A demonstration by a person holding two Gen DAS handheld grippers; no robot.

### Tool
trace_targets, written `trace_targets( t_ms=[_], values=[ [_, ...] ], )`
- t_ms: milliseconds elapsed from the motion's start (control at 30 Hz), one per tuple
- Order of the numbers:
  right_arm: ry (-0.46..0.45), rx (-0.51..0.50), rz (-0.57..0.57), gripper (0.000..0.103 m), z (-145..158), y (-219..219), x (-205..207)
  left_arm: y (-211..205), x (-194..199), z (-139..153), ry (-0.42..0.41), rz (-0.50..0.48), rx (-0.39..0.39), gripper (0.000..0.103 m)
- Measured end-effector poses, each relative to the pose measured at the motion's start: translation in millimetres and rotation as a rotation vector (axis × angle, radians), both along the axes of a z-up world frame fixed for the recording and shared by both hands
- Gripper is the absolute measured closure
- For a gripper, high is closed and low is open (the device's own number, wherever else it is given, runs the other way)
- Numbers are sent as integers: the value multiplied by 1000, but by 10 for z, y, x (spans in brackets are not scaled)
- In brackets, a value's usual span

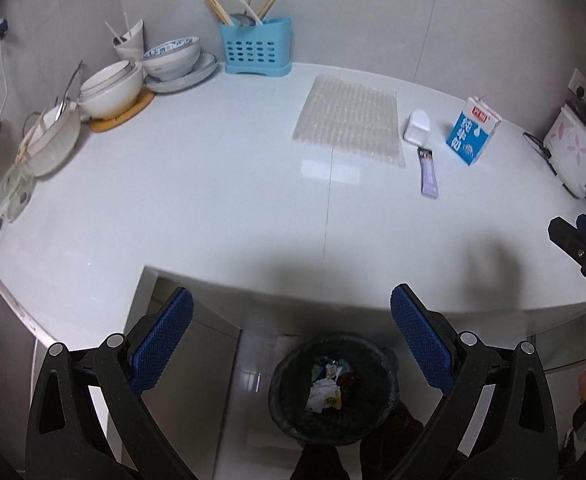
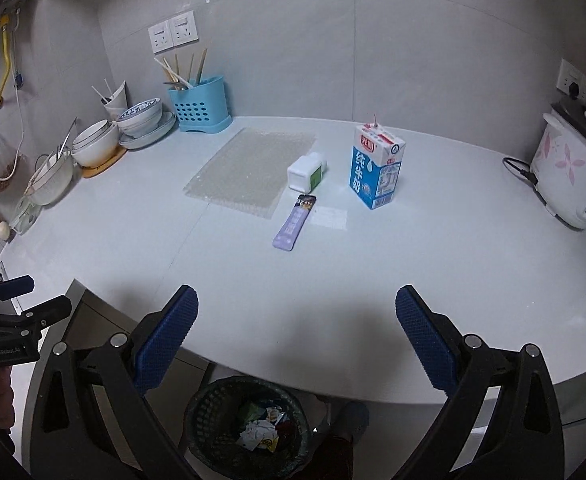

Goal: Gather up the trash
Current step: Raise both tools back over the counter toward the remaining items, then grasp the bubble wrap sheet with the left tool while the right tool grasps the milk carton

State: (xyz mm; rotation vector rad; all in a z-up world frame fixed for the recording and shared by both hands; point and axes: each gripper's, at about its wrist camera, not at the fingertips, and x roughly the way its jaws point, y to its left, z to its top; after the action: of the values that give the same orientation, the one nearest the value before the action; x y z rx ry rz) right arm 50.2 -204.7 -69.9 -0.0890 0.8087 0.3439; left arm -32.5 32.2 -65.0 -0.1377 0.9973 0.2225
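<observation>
On the white counter (image 2: 373, 280) stand a blue and white milk carton (image 2: 376, 168), a small white bottle (image 2: 307, 172) on its side, a purple sachet (image 2: 295, 222) and a sheet of bubble wrap (image 2: 249, 168). The same carton (image 1: 472, 131), bottle (image 1: 417, 127), sachet (image 1: 428, 174) and bubble wrap (image 1: 351, 124) show in the left wrist view. A dark bin (image 1: 335, 390) holding crumpled wrappers sits on the floor below the counter edge, also bin (image 2: 249, 428). My left gripper (image 1: 291, 340) hangs open above the bin. My right gripper (image 2: 297, 340) is open and empty over the counter's front edge.
Bowls and plates (image 2: 133, 128) are stacked at the back left beside a blue utensil holder (image 2: 201, 106) with chopsticks. A rice cooker (image 2: 569, 176) with its cord stands at the right. A strainer (image 2: 51, 178) sits at the left edge.
</observation>
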Motion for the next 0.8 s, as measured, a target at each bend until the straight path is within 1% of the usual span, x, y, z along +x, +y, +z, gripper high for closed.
trace_targets(
  t_ms=[167,267,367,567,667,800],
  values=[
    [-13,3,-11,8,96,-72,312,-25,320,113,-2,-1,-13,6],
    [-11,2,-19,8,93,-118,503,-59,527,174,-6,-13,-1,6],
    [1,7,-29,8,69,-180,718,-55,749,185,2,-19,-13,6],
    [20,12,-45,8,-21,-295,1126,26,1201,95,26,-1,-15,6],
    [24,11,-55,8,-71,-333,1340,51,1453,35,38,-13,-16,6],
    [17,2,-62,8,-145,-344,1623,141,1902,-161,61,-33,-42,6]
  ],
)
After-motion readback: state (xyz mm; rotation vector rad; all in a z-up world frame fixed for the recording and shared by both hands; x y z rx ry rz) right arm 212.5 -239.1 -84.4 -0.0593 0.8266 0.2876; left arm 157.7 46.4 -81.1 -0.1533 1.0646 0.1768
